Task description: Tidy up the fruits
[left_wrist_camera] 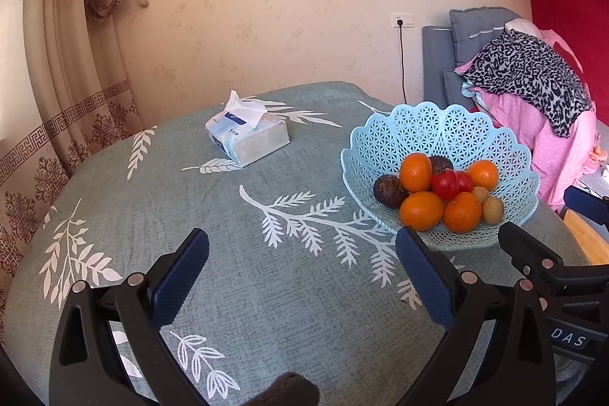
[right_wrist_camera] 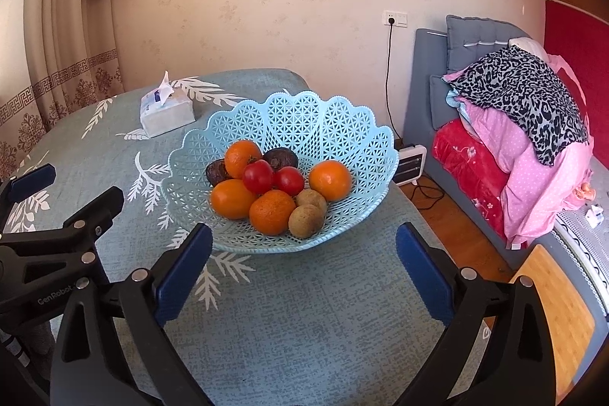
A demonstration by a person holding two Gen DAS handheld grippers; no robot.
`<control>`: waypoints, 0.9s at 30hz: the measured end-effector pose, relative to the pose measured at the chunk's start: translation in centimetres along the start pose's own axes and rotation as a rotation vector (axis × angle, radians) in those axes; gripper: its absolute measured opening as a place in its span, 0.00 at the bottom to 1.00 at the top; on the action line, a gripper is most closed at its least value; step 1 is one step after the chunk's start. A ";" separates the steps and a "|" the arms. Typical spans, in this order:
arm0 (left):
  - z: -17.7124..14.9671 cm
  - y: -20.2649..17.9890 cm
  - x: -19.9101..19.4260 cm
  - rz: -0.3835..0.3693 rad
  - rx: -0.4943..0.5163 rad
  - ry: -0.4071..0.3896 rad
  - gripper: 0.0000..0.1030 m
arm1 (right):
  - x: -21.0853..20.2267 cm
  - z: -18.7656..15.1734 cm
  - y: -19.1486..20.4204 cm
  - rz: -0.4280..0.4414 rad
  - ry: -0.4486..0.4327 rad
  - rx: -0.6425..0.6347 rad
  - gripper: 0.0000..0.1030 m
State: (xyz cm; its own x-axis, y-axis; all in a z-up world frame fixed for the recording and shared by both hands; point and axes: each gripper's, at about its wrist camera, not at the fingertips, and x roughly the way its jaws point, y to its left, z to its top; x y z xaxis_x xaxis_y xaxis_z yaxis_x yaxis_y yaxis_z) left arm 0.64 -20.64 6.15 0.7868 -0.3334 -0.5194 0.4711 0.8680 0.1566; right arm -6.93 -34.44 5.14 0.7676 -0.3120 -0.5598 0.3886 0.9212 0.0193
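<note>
- The left hand-held gripper [left_wrist_camera: 302, 246] is being held released over bare cloth, nothing between its blue pads; the right hand-held gripper [right_wrist_camera: 304, 242] is likewise being held spread and empty, just short of the basket.
- All fruit in view is lying inside the light-blue lattice basket [right_wrist_camera: 327, 124]: four oranges [right_wrist_camera: 272, 212], two tomatoes [right_wrist_camera: 258, 176], two kiwis [right_wrist_camera: 306, 220], two dark fruits [right_wrist_camera: 281, 156].
- This is being judged to fit either fruit about to be taken out and sorted, or gathering just completed; no move is being settled.
- The bench [left_wrist_camera: 228, 215] is being covered by a teal leaf-patterned cloth, a tissue pack [left_wrist_camera: 247, 136] lying well apart from the basket; a curtain, a framed picture, and a sofa piled with bedding are being seen beyond.
</note>
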 end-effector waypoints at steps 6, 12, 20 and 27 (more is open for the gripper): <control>0.0 -0.1 -0.2 0.000 0.001 -0.005 0.95 | -0.1 0.1 0.0 -0.007 -0.006 -0.004 0.96; 0.1 -0.1 -0.3 0.002 0.004 -0.007 0.95 | -0.1 0.1 -0.2 -0.012 -0.007 -0.001 0.96; 0.4 -0.5 -0.4 0.009 0.018 -0.007 0.95 | -0.3 0.1 -0.5 -0.016 -0.010 0.006 0.96; 0.7 -1.0 -0.5 0.016 0.039 -0.007 0.95 | -0.3 0.2 -0.8 -0.019 -0.009 0.017 0.96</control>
State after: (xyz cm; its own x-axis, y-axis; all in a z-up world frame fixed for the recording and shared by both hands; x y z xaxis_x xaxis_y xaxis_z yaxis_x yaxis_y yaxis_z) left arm 0.07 -21.64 6.86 0.7971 -0.3221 -0.5108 0.4735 0.8584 0.1976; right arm -7.40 -35.09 5.48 0.7647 -0.3319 -0.5523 0.4117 0.9111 0.0225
